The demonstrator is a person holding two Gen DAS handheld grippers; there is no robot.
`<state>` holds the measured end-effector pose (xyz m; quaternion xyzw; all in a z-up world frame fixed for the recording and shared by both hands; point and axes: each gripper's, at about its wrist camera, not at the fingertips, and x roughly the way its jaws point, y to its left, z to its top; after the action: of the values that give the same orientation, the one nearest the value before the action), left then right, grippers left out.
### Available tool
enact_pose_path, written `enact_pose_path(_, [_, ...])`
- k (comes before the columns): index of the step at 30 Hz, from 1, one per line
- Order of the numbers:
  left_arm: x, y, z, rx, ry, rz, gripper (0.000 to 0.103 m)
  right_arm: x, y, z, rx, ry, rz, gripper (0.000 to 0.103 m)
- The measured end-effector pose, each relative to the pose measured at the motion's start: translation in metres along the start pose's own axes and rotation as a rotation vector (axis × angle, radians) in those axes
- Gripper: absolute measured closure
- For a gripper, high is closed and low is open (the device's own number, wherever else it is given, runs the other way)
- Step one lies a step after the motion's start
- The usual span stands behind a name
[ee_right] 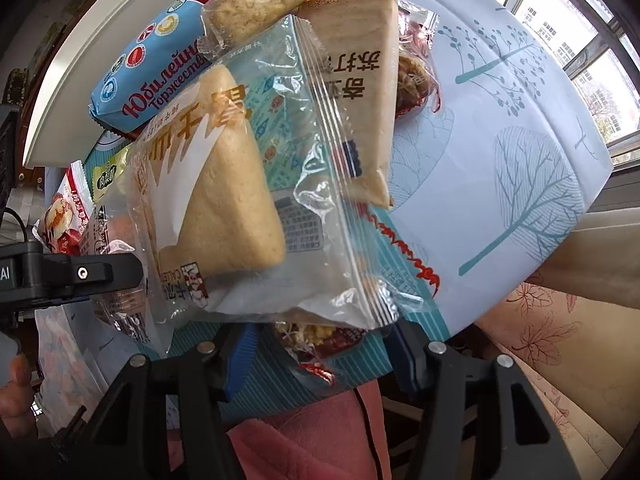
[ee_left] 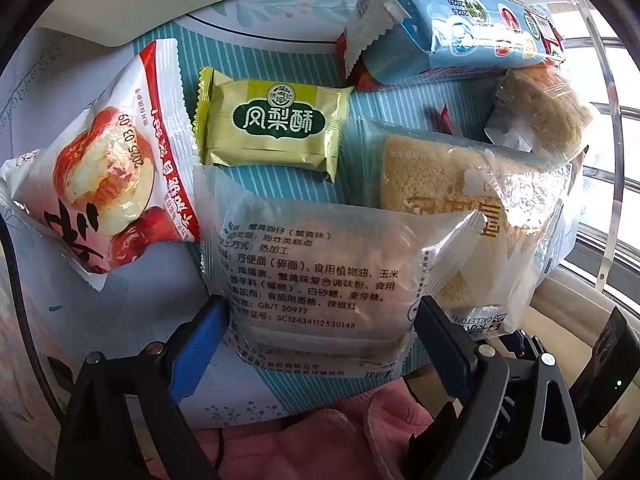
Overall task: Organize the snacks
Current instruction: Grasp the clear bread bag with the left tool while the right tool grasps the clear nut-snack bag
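Note:
My left gripper (ee_left: 322, 306) points down over a clear noodle-snack packet (ee_left: 316, 264) with printed text. Its fingers stand wide on either side of the packet, open. Beyond lie a yellow-green pineapple cake (ee_left: 272, 124), a red-and-white date-cake bag (ee_left: 100, 184) and a blue biscuit pack (ee_left: 460, 28). My right gripper (ee_right: 322, 332) hangs over the near edge of a clear toast packet (ee_right: 228, 200). A red-orange packet (ee_right: 320, 338) peeks out between its fingers, which stand apart from it. A tan cracker packet (ee_right: 360, 80) lies behind.
The snacks are piled on a table with a blue tree-print cloth (ee_right: 500, 160). A crumbly cake in clear wrap (ee_left: 548, 120) rests on the pile. The left gripper's black body (ee_right: 80, 272) shows at the left edge. Pink clothing (ee_right: 320, 432) is below; windows are at the right.

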<state>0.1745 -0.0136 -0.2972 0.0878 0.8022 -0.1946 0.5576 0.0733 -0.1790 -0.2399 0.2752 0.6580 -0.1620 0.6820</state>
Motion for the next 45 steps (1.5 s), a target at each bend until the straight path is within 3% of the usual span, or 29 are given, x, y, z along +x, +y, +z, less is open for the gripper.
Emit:
enact_pose_path(10, [-0.015, 0.01, -0.006, 0.009, -0.023, -0.012, 0.032, 0.002, -0.005, 0.007, -0.014, 0.012, 0.002, 0.048])
enact_pose_path(18, [-0.029, 0.011, -0.021, 0.029, -0.045, -0.023, 0.033, -0.005, -0.005, -0.005, -0.001, 0.008, -0.011, 0.048])
enact_pose_path(29, [-0.072, 0.012, -0.061, 0.168, -0.113, -0.035, 0.033, -0.031, -0.001, -0.039, 0.026, -0.063, -0.037, 0.048])
enact_pose_path(38, [-0.14, 0.02, -0.089, 0.265, -0.219, -0.087, 0.033, -0.05, 0.017, -0.068, 0.017, -0.141, -0.053, 0.048])
enact_pose_path(45, [-0.191, 0.021, -0.112, 0.316, -0.325, -0.095, 0.033, -0.07, 0.033, -0.071, -0.021, -0.188, -0.057, 0.048])
